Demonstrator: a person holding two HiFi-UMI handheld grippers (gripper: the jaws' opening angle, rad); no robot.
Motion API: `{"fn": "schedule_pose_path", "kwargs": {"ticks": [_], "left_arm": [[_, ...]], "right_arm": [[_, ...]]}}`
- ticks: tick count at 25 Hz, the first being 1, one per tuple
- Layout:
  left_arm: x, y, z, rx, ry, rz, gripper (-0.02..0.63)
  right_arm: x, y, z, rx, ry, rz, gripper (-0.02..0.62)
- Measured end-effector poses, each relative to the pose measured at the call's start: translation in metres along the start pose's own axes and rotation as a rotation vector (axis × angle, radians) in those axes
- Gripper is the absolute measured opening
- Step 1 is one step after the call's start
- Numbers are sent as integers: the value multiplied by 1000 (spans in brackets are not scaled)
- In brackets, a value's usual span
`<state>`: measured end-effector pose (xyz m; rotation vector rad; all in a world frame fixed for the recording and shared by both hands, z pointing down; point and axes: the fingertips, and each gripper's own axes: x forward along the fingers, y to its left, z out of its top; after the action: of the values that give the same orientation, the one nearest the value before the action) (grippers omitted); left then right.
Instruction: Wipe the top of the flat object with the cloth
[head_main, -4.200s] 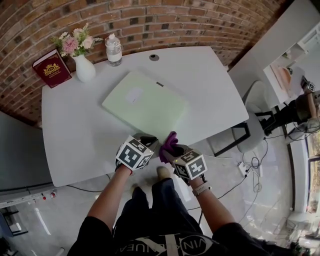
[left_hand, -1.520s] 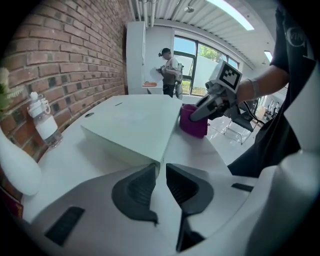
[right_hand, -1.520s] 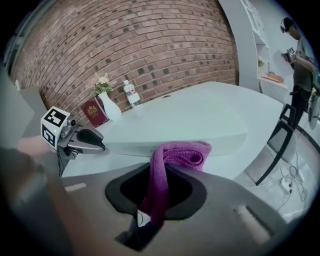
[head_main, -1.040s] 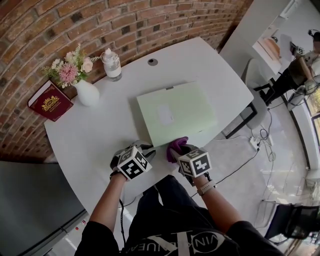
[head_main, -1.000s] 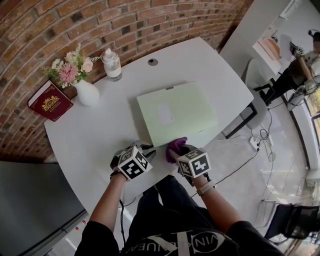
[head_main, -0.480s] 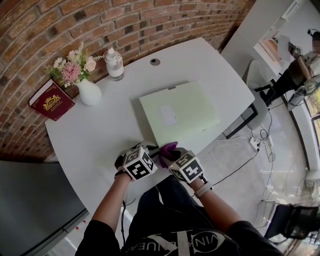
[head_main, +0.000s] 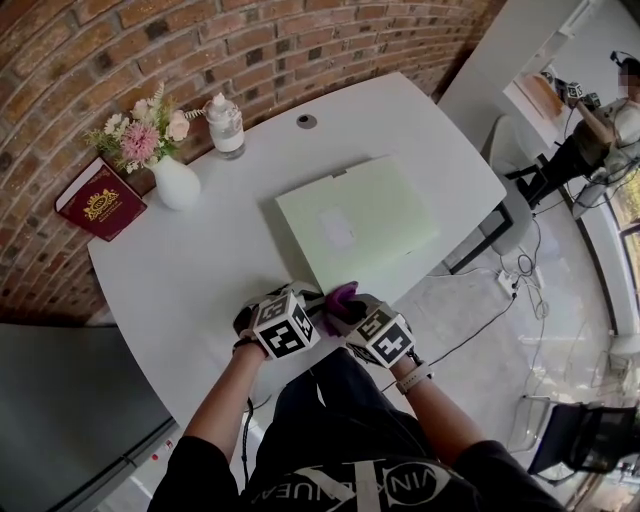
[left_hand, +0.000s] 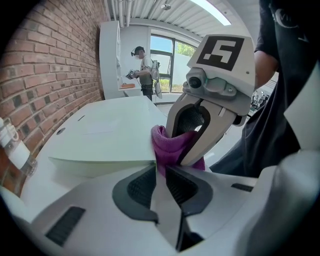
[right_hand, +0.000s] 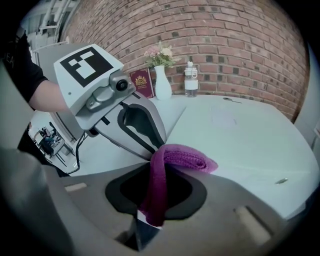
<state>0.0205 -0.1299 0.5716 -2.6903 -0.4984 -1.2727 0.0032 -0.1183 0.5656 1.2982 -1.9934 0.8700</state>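
White table (head_main: 200, 270), brick wall (head_main: 90, 60) behind: left gripper (left_hand: 161, 171) and right gripper (right_hand: 156, 175) both pinch the limp purple cloth (right_hand: 185, 159); probably best gripped bunched.

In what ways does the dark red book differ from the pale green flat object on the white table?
Colour: the book is dark red with a gold emblem; the flat object is pale green with a whitish patch.
Pose: the book stands up by the brick wall beside the vase; the flat object lies flat mid-table.
Size: the flat object looks clearly larger than the book.
Both are rectangular and on the table.
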Motion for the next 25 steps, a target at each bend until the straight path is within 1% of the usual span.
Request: {"fn": "schedule_pose_path", "kwargs": {"ticks": [5, 8, 11, 15, 19, 22, 24, 25], "left_arm": [[6, -8, 5, 23, -2, -19, 55], [9, -12, 9, 7, -16, -37, 57], [12, -15, 13, -6, -31, -50, 57], [17, -24, 19, 23, -28, -73, 57], [26, -31, 21, 42, -11, -86, 57], [28, -35, 20, 55, 12, -68, 57], [21, -35, 14, 44, 21, -28, 57], [16, -32, 11, 36, 23, 7, 57]], "right_arm": [[-6, -2, -8, 35, -23, -16, 67], [-11, -4, -15, 56, -30, -27, 67], [-17, -5, -16, 73, -63, -40, 67], [-25, -7, -25, 77, -82, -72, 67], [-35, -12, -36, 115, -85, -112, 67], [-51, -21, -46, 149, -106, -165, 67], [-63, -29, -52, 185, -148, -193, 67], [-70, -34, -55, 208, -175, -203, 67]]}}
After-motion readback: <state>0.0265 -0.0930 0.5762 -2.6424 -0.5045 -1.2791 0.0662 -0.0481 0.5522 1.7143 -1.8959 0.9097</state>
